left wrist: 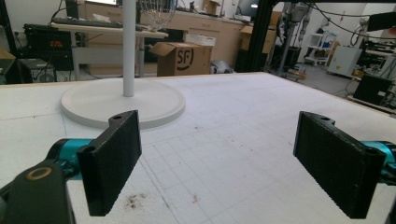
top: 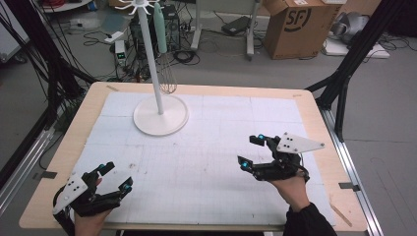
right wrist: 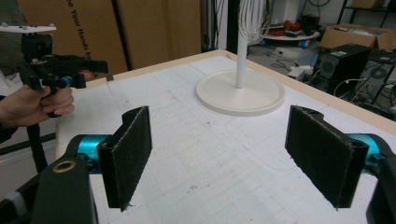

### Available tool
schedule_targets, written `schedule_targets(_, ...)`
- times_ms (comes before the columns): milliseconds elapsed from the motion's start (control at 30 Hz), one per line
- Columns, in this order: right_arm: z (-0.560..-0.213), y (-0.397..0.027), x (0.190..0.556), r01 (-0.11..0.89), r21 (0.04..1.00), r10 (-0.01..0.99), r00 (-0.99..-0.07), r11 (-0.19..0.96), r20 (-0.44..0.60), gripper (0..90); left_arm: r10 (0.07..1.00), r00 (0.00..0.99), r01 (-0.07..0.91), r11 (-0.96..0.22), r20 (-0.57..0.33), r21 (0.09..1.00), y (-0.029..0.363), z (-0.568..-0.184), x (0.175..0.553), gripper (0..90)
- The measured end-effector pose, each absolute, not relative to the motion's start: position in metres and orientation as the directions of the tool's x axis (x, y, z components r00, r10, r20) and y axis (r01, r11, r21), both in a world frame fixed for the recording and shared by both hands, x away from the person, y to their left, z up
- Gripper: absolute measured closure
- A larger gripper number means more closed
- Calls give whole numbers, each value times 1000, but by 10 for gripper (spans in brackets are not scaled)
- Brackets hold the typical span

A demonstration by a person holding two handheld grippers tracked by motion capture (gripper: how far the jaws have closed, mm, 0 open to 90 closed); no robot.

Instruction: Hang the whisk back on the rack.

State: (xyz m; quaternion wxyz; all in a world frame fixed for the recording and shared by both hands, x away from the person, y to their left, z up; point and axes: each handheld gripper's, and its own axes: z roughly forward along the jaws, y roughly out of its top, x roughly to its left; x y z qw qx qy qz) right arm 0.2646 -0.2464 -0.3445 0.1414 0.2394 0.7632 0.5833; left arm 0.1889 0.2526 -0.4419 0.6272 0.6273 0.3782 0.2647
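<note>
A white stand (top: 160, 114) with a round base and tall pole rises at the back left of the white mat (top: 211, 162); a wire whisk (top: 166, 73) with a teal handle hangs from its top hooks. My left gripper (top: 116, 178) hovers open near the front left corner, nothing between its jaws. My right gripper (top: 251, 150) hovers open at the front right, also with nothing in it. In the left gripper view, the left gripper (left wrist: 219, 163) faces the stand base (left wrist: 123, 103). From the right gripper view, the right gripper (right wrist: 224, 158) points at the stand (right wrist: 240, 91) with the left gripper (right wrist: 70, 74) to one side.
The mat covers most of a wooden table (top: 59, 162). Beyond the far edge lie cables, electronics and a cardboard box (top: 295, 27) on the floor. Black frame legs (top: 344, 73) stand at the table's right.
</note>
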Motion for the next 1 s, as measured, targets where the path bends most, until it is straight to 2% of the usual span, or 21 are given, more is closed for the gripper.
schedule_targets(133,-361,-254,264,233,955,551,-829,183,97,221,806,575,143,71,-141,987,252,-442,189,157)
schedule_targets(600,-398,-267,247,209,959,586,-808,193,58,234,806,578,137,57,-126,989,251,-442,189,156)
schedule_targets(1000,-405,-283,249,202,966,638,-768,158,56,235,804,584,126,42,-108,991,249,-441,188,156)
